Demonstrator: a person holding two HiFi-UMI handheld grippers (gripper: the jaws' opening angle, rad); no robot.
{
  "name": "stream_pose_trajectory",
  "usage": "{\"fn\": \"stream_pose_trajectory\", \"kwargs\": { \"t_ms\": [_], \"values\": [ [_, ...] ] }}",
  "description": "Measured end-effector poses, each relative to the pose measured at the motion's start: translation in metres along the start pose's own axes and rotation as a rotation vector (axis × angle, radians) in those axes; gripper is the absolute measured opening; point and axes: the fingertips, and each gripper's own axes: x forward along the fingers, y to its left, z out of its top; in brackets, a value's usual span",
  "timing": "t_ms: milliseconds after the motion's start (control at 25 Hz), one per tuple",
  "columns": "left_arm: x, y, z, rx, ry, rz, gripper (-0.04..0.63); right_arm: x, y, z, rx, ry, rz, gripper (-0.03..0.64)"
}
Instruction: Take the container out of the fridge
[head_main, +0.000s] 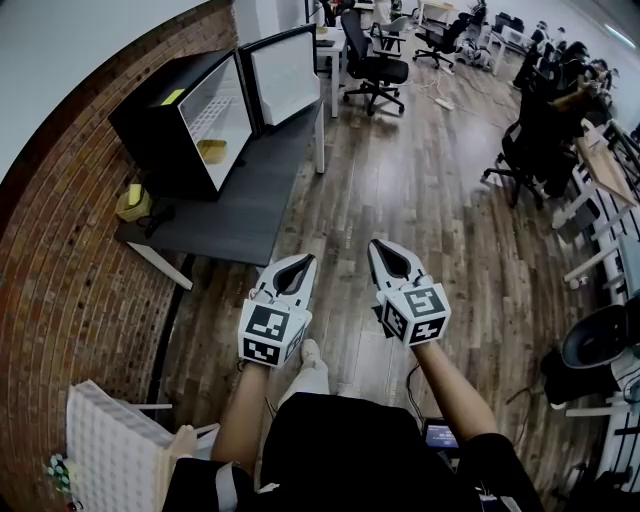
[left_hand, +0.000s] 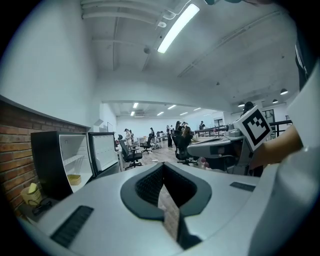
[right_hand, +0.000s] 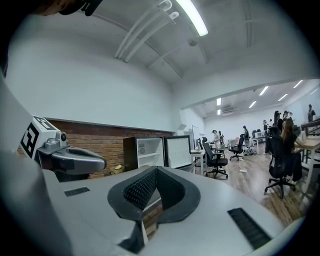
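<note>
You stand on the wooden floor, which runs back into an office with desks and people. To your left, along the brick wall, sits the dark worktop. The black fridge stands at the worktop's wall-side edge with its front facing you. Its door is swung wide open towards the worktop's far end, leaving the white inside exposed. A black office chair stands on the floor just beyond that far end.

Your left tool and right tool hang side by side over the floor, well apart from the worktop's near edge. Each has its jaws pressed together with nothing between them.

The container, small and yellow, sits on the fridge's bottom level, under a shelf. A yellow object lies on the worktop near its wall-side near corner, beside the fridge.
</note>
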Motion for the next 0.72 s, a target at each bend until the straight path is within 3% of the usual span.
{"fn": "stream_pose_trajectory", "kwargs": {
  "t_ms": [360,720],
  "values": [
    [0.033,0.013,0.0,-0.001,0.0,-0.001,0.014,0.025,-0.021,0.0,0.005,-0.001,0.006,0.04],
    [0.08,0.058,0.004,-0.01,-0.01,-0.007,0.014,0.089,-0.044,0.006,0.015,-0.004,0.014,0.04]
  ]
}}
